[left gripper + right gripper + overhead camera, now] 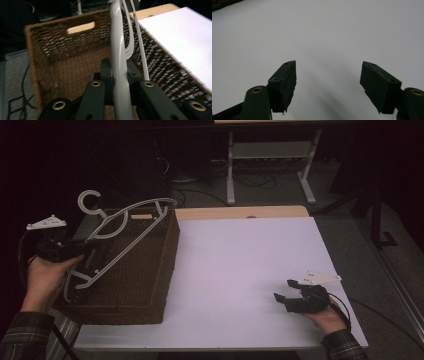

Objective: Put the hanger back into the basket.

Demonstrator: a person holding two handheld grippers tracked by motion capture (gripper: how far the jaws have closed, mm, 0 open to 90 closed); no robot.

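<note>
We take this for a lab or test room rather than a home; the white rectangular tabletop with a pale wooden edge (240, 213) stands bare apart from a dark brown woven wicker basket (150, 270); behind it we see a white metal-framed bench or desk stand (270, 165) on a grey carpeted floor (350, 235); loose black cables (255, 180) trail across that floor; the surroundings are dark and unfurnished, and each of the person's hands carries instrumented recording gear, which suits a data-collection setup.
</note>
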